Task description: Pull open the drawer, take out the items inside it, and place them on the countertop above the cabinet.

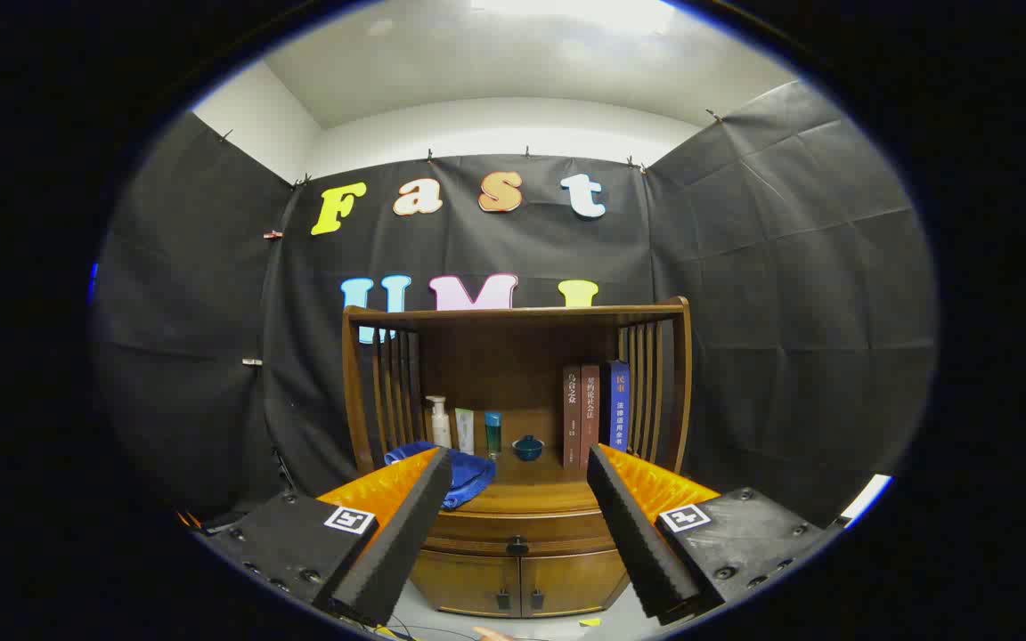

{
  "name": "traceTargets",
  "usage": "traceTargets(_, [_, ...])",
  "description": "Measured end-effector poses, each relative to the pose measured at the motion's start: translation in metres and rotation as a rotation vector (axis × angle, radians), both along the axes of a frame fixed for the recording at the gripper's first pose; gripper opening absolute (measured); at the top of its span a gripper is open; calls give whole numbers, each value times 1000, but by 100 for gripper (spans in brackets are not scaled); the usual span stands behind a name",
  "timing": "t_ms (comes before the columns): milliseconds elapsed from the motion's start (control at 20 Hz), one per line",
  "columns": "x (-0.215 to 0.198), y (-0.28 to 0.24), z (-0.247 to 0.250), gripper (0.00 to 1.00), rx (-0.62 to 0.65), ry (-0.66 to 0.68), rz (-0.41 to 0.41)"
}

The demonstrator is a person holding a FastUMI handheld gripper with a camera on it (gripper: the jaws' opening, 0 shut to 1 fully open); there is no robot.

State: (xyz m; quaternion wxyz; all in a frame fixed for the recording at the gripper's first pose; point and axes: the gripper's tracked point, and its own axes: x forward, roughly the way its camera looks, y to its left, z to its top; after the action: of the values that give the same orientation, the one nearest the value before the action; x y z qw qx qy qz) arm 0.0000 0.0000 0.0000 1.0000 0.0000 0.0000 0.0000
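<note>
Tongs hang released at the bottom of the frame, fingers spread wide with nothing between them, and I see the wooden cabinet well beyond them at lower centre. Its drawer is closed under the countertop. I judge it stiff and sliding; I'd pinch the small dark knob, a slippery target.

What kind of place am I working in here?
Likely a staged recording booth, not a home: black cloth walls surround a lone wooden cabinet with books and bottles on top. The open gripper faces its closed drawer.
</note>
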Motion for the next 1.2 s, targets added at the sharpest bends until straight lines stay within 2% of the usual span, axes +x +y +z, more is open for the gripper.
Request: traceTargets(1200, [11,6,-6,99,-61,-2,-4])
